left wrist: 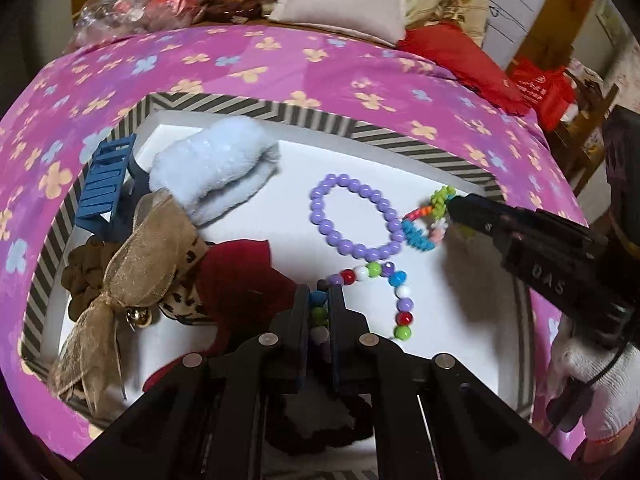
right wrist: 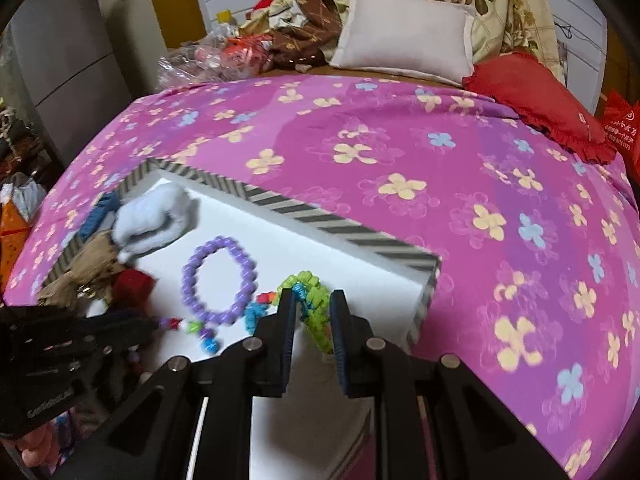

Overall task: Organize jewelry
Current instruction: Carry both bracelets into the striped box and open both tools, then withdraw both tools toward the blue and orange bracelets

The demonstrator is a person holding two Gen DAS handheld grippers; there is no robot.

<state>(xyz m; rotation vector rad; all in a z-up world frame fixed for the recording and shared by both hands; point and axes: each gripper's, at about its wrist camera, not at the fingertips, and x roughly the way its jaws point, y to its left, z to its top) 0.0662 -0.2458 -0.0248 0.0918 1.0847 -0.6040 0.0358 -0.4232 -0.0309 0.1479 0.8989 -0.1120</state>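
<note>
Left tongs (left wrist: 319,300) pinch the mixed-colour bead string (left wrist: 394,300) — probably to drag it clear. Right tongs (right wrist: 311,312) sit narrow around the spiky bracelet (right wrist: 310,296), beside the purple bracelet (right wrist: 218,278) in the tray (right wrist: 320,216).

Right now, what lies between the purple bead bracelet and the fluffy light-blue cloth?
Only bare white tray floor separates the purple bead bracelet from the fluffy light-blue cloth, clearest in the left wrist view.
</note>
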